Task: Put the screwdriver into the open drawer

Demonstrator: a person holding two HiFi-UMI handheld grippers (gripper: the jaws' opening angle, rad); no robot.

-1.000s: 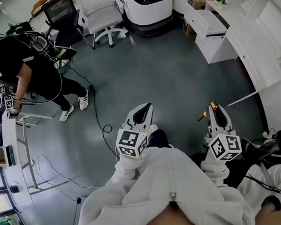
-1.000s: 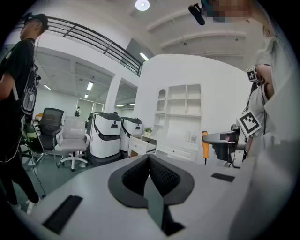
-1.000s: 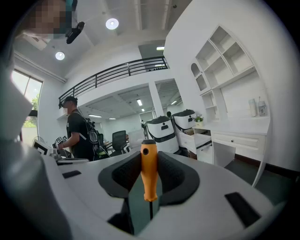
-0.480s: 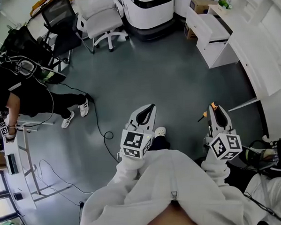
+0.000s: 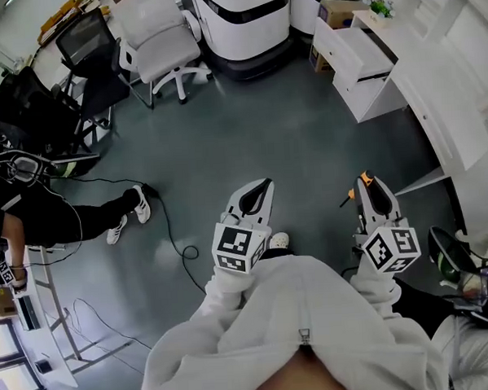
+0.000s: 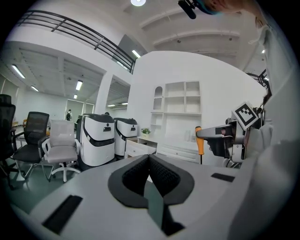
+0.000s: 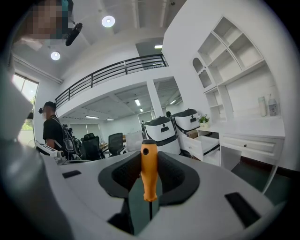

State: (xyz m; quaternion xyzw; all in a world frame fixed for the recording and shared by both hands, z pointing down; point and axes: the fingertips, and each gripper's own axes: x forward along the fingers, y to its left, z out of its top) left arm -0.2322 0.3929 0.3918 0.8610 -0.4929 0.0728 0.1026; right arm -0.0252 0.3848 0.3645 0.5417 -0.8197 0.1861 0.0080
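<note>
No readable text, label, brand or number – nothing legible on any surface in view.

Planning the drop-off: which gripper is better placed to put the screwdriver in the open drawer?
Right. The right gripper holds the screwdriver, and the drawer lies ahead on its side; the left gripper is empty.

The left tool [image 5: 261, 187] and the right tool [image 5: 368, 183] sit side by side, just in front of the person holding them. The screwdriver [image 7: 149, 171] stands up between the right tool's jaws. The open drawer [image 5: 357, 55] is far off at one o'clock. A chair [image 5: 158, 40] stands at eleven o'clock. Another person [image 5: 41, 213] is at nine o'clock.
</note>
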